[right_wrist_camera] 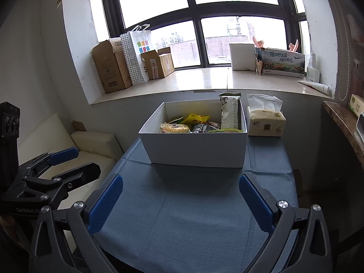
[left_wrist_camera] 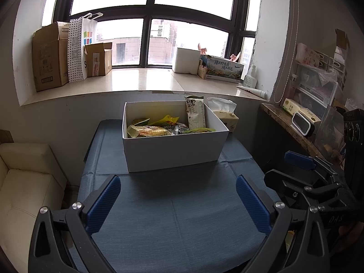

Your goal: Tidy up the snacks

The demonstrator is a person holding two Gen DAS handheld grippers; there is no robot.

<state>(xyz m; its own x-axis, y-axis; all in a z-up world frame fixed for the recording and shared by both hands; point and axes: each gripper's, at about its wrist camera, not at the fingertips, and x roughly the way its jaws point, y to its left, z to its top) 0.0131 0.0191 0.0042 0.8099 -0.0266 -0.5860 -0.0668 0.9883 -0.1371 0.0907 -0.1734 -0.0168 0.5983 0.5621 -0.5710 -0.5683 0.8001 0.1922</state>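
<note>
Left wrist: white snack box (left_wrist_camera: 173, 152) sits beyond spread, empty fingers (left_wrist_camera: 104, 202).

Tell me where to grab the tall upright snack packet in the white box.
Grip the tall packet by its crimped top edge, coming from above: it stands upright against the right wall of the white box, top poking above the rim, lower part hemmed in by other snacks.

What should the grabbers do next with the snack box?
Probably move the right gripper forward toward the tall packet standing in the white box. Both grippers, the left gripper too, are open, empty, and hanging short of the box over the blue tablecloth.
</note>
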